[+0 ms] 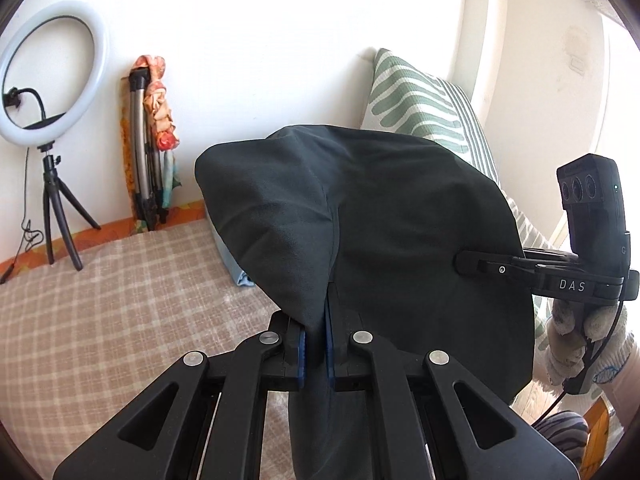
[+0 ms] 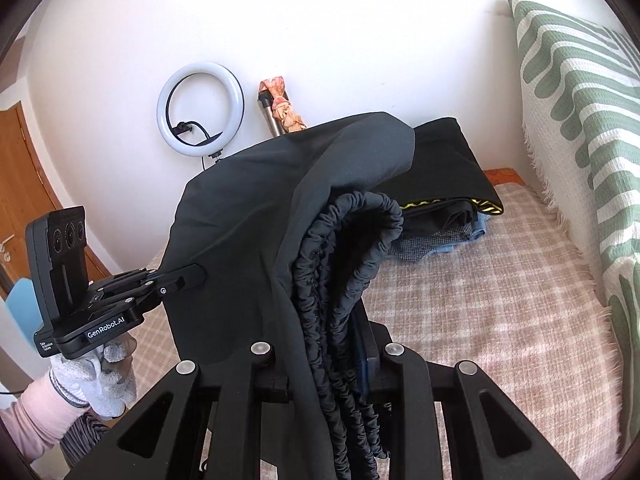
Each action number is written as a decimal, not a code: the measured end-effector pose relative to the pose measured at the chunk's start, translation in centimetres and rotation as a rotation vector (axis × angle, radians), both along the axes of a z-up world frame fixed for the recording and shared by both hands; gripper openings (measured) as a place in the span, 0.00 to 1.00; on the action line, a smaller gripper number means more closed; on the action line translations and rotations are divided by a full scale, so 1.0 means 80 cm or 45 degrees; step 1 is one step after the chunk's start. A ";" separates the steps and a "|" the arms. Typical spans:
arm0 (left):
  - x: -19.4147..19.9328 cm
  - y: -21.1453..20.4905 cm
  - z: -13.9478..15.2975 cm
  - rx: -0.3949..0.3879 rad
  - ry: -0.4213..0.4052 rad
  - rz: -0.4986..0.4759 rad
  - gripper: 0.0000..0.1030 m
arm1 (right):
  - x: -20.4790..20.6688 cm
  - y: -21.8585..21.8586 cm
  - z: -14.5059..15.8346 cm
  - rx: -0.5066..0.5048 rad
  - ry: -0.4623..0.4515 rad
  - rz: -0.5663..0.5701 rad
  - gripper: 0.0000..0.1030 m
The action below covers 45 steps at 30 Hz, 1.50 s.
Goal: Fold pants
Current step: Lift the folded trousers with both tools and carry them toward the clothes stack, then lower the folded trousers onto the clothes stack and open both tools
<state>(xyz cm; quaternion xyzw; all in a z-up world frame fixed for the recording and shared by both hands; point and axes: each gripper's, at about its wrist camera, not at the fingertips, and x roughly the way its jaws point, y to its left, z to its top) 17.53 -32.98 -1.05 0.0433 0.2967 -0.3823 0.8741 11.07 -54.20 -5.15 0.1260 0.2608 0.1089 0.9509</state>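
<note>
Dark grey pants [image 1: 380,216] hang in the air between my two grippers, above the checked bedspread. My left gripper [image 1: 315,344] is shut on a fold of the pants; the cloth runs between its blue pads [image 1: 301,350]. My right gripper [image 2: 328,360] is shut on the gathered elastic waistband [image 2: 340,264], which bunches in loops over its jaws. In the left wrist view the right gripper [image 1: 464,261] clamps the pants from the right. In the right wrist view the left gripper [image 2: 196,276] clamps the pants [image 2: 256,208] from the left.
A stack of folded clothes [image 2: 444,176] lies at the back of the bed [image 2: 480,288]. A green striped pillow [image 2: 580,120] leans on the right wall. A ring light [image 1: 44,76] on a tripod and a folded stand [image 1: 148,140] stand by the far wall.
</note>
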 end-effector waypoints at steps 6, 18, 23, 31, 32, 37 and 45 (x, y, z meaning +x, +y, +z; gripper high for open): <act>0.029 -0.024 0.044 -0.017 -0.088 -0.002 0.05 | 0.030 -0.025 0.044 -0.009 -0.068 -0.023 0.20; 0.117 -0.083 0.089 -0.024 -0.188 0.006 0.05 | 0.124 -0.081 0.121 -0.115 -0.123 -0.063 0.20; 0.165 -0.103 0.101 -0.028 -0.219 0.023 0.05 | 0.177 -0.101 0.147 -0.145 -0.123 -0.057 0.20; 0.246 -0.131 0.067 -0.007 -0.124 0.064 0.05 | 0.271 -0.134 0.125 -0.138 -0.054 -0.054 0.20; 0.255 -0.136 0.061 0.007 -0.118 0.069 0.05 | 0.281 -0.138 0.116 -0.139 -0.038 -0.056 0.20; 0.284 -0.155 0.030 0.053 -0.096 0.092 0.05 | 0.324 -0.158 0.074 -0.135 0.039 -0.070 0.20; 0.319 -0.179 -0.011 0.163 -0.076 0.138 0.05 | 0.378 -0.173 0.034 -0.223 0.141 -0.076 0.21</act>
